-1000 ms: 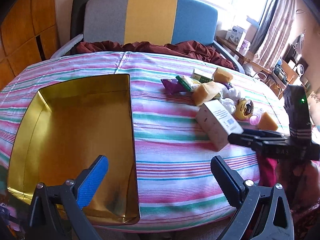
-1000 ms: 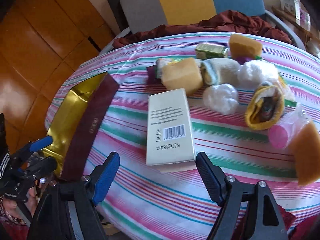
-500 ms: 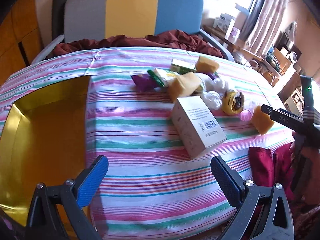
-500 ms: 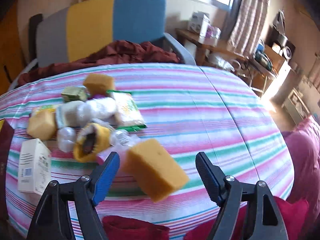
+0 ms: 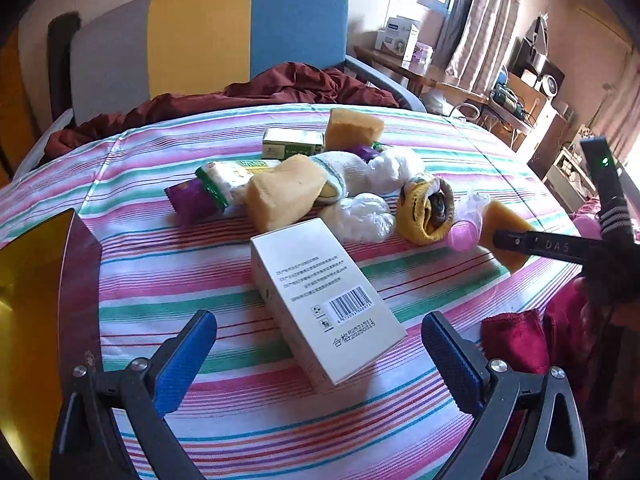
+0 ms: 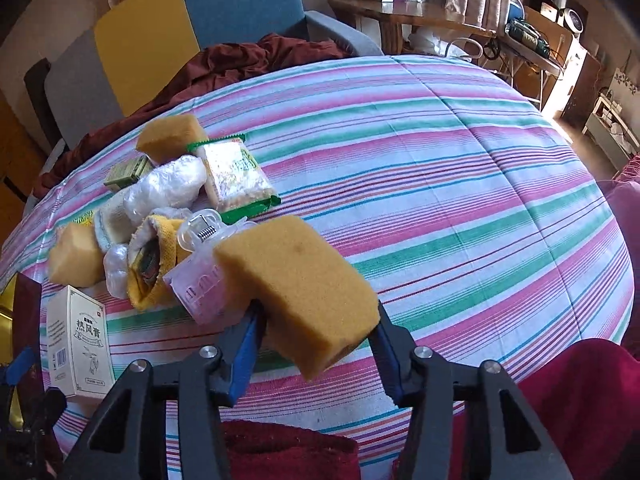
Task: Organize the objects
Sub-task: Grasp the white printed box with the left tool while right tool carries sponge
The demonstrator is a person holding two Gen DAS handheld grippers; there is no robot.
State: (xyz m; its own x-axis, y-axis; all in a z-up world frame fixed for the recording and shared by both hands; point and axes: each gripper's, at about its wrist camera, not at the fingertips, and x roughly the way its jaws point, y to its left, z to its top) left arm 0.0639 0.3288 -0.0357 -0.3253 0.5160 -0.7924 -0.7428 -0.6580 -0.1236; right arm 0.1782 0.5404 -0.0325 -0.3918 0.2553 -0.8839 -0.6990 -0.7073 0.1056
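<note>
— Why was the right hand-held gripper (image 6: 316, 320) on the sponge (image 6: 296, 284)?
— I was closing its jaws on the sponge at the near desk (image 6: 460, 184) edge, beside the pile, presumably to carry it to the gold tray (image 5: 32, 300).
— And the left hand-held gripper (image 5: 320, 356)?
— Spread, empty, straddling the box (image 5: 320, 300), probably my next pick.

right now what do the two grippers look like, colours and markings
Both are black plastic clamps with bare metal rivets. The left gripper has a blue ribbed pad on one finger and a dark one on the other; the right gripper shows blue pads, white lettering on a finger, white stripes and a green light.
</note>
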